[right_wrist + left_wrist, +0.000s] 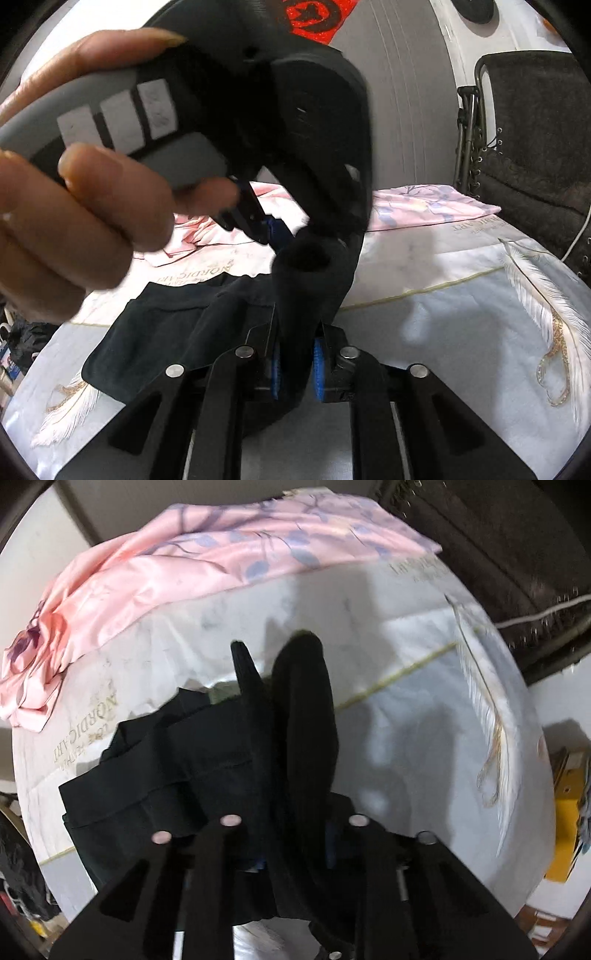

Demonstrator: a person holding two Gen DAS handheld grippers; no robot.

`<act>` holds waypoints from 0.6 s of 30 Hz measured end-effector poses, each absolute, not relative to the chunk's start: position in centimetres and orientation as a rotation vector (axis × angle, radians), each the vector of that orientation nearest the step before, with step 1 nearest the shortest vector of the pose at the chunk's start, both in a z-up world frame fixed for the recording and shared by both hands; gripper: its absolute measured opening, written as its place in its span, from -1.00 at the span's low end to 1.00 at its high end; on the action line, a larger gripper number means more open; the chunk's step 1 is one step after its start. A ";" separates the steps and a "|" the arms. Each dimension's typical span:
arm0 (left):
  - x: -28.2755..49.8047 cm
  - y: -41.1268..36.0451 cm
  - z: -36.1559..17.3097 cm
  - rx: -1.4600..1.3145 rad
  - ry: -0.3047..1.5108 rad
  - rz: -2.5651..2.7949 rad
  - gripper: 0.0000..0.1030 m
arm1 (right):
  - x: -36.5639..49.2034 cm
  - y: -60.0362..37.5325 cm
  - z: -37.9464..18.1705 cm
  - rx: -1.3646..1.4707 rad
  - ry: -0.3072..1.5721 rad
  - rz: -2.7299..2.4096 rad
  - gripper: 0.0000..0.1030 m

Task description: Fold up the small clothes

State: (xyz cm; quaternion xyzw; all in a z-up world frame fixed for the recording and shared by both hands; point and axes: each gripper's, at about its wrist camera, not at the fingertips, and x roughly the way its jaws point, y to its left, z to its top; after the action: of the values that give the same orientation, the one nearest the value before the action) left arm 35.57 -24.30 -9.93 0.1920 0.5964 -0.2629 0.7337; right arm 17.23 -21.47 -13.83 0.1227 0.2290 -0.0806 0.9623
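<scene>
A black sock (306, 291) stands up between the blue pads of my right gripper (297, 369), which is shut on it, with the sock's round opening at the top. A hand (74, 206) holds my left gripper (258, 225) just above and to the left of that opening. In the left wrist view the sock (306, 709) covers one finger of my left gripper (280, 653). The other finger stands bare, with a gap of bedsheet showing between them. A dark garment (166, 325) lies flat on the bed, also seen as the dark garment (166, 760).
The white bedsheet (443, 325) has a feather print and lettering. A pink flowered cloth (221, 554) lies bunched along the far side of the bed. A dark folding chair (535, 147) stands beyond the bed on the right. A yellow object (565, 834) sits off the bed's right edge.
</scene>
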 end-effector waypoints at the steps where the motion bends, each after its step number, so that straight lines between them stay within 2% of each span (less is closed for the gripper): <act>1: 35.6 -24.1 -9.7 0.418 1.303 -0.579 -0.64 | 17.1 -21.3 -13.8 0.242 0.465 -0.159 -0.33; 2: 35.5 -23.8 -9.3 0.412 1.297 -0.579 -0.65 | 17.0 -20.9 -13.8 0.217 0.463 -0.167 -0.16; 3: 35.5 -23.6 -9.1 0.408 1.291 -0.578 -0.67 | 16.8 -20.4 -13.9 0.187 0.459 -0.182 -0.17; 4: 35.5 -23.5 -8.9 0.407 1.283 -0.579 -0.68 | 16.8 -19.9 -13.9 0.157 0.460 -0.192 -0.29; 5: 35.4 -23.3 -8.6 0.406 1.275 -0.582 -0.70 | 16.8 -19.6 -13.9 0.143 0.463 -0.176 -0.64; 11: 34.6 -22.0 -6.7 0.369 1.212 -0.622 -0.70 | 16.0 -19.7 -12.6 0.162 0.448 -0.187 -0.71; 18: 34.7 -16.7 -4.4 0.321 1.135 -0.615 -0.70 | 16.2 -15.5 -10.4 0.046 0.442 -0.169 -0.75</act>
State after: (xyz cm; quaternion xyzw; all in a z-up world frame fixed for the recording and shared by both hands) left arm 34.72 -16.66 -4.40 0.1487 0.5267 -0.2853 0.7868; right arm 16.24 -15.52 -10.44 0.0228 0.2188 -0.0837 0.9719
